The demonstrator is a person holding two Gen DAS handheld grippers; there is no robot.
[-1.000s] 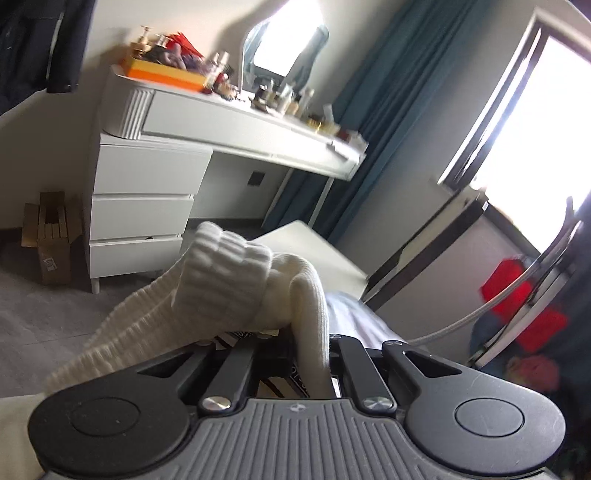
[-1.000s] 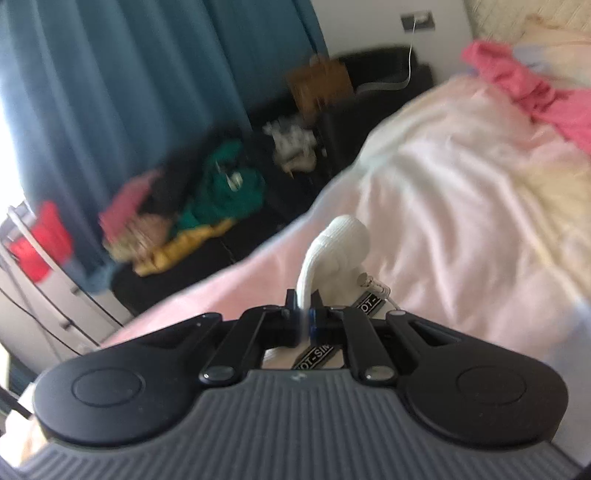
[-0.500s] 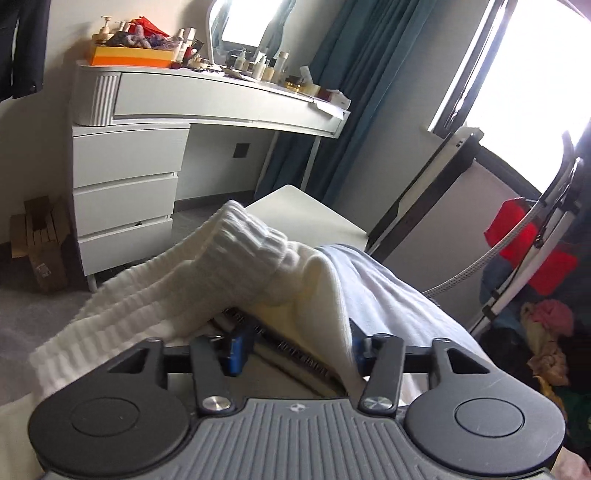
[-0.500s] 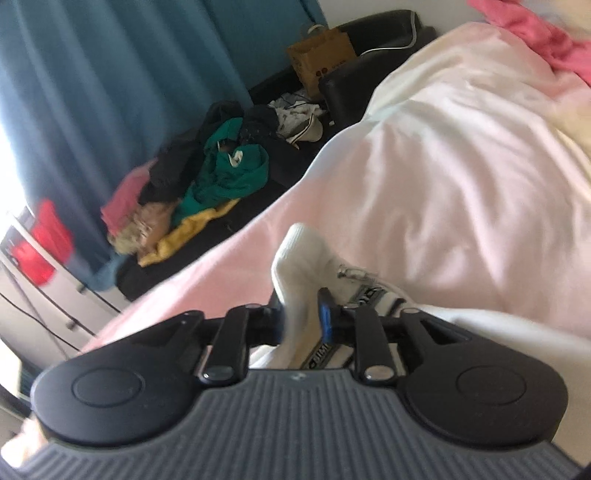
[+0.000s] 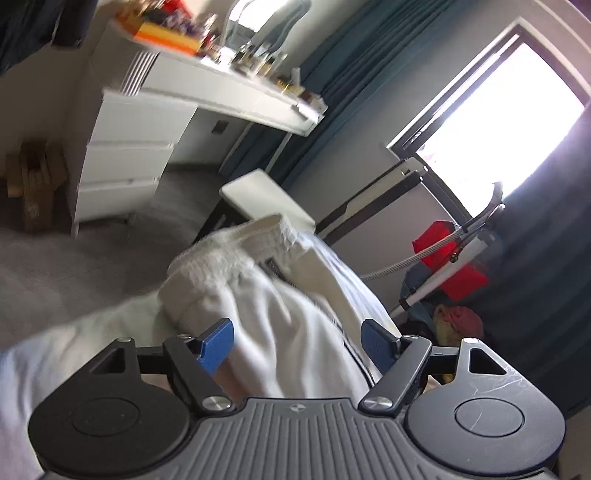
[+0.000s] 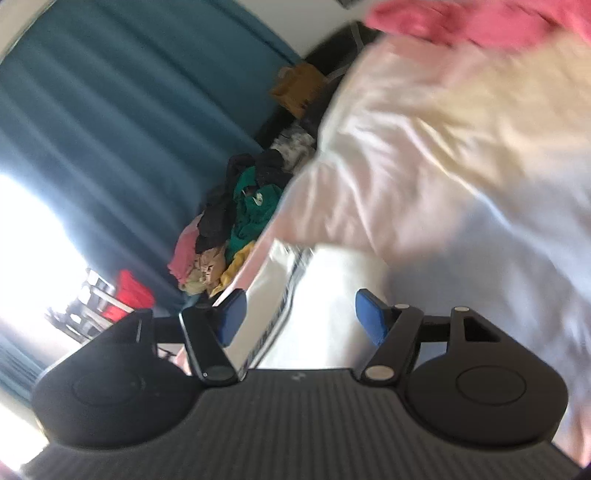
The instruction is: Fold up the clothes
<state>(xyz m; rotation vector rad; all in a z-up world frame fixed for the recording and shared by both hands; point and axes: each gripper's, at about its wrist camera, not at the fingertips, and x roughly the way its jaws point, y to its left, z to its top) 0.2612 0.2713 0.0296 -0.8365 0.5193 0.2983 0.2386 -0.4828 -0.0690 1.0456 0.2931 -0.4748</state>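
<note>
A white garment (image 5: 266, 295) with a ribbed waistband and a dark printed side stripe lies bunched on the bed, just beyond my left gripper (image 5: 299, 343), which is open with its blue pads apart and holds nothing. In the right wrist view the same garment (image 6: 325, 302) lies flat on the pale pink bedsheet (image 6: 443, 166) between the open fingers of my right gripper (image 6: 301, 314), which is also empty. Both views are motion-blurred.
A white dressing table (image 5: 166, 110) with drawers and clutter stands at the back left. A white stool (image 5: 262, 199) and a window (image 5: 495, 122) lie beyond the bed. A pile of coloured clothes (image 6: 236, 229) sits by the teal curtain (image 6: 110, 110). A pink cloth (image 6: 461, 22) lies on the bed.
Both grippers have opened and let go of the white garment, which has dropped onto the bed. Both cameras have tilted and pulled back.
</note>
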